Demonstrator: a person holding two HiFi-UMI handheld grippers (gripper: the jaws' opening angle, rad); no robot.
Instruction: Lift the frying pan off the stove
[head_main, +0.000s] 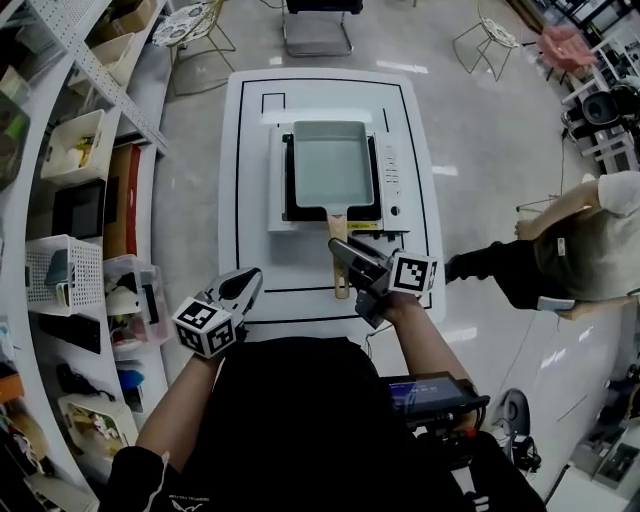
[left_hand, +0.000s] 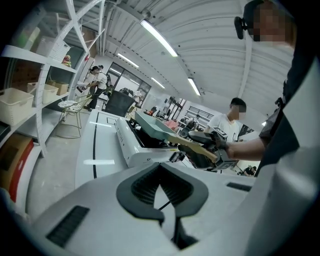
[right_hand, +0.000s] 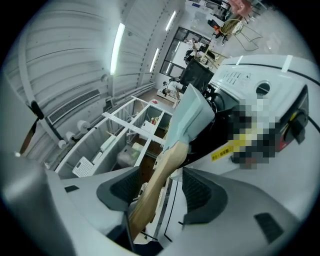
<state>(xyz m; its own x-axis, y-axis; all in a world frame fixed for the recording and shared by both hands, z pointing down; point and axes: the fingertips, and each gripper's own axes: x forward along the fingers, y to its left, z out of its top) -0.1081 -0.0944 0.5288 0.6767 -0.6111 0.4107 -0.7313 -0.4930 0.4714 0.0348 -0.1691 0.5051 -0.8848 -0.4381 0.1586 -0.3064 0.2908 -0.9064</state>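
Note:
A pale green rectangular frying pan (head_main: 332, 162) sits on a white portable stove (head_main: 390, 175) in the middle of a white table (head_main: 250, 150). Its wooden handle (head_main: 337, 228) points toward me. My right gripper (head_main: 345, 252) stands open, rolled on its side, with the handle (right_hand: 167, 162) between its jaws; the handle lies close to one pad and clear of the other. The pan (right_hand: 192, 115) fills the view beyond the jaws. My left gripper (head_main: 248, 283) hovers at the table's near left edge, shut with nothing in it. From the left gripper view I see the pan (left_hand: 152, 125) and the right gripper (left_hand: 210, 145).
Shelves with bins and baskets (head_main: 70, 150) curve along the left. A person (head_main: 580, 240) crouches on the floor to the right of the table. Chairs (head_main: 317, 25) stand beyond the far end. The stove's knob and controls (right_hand: 250, 85) face the right side.

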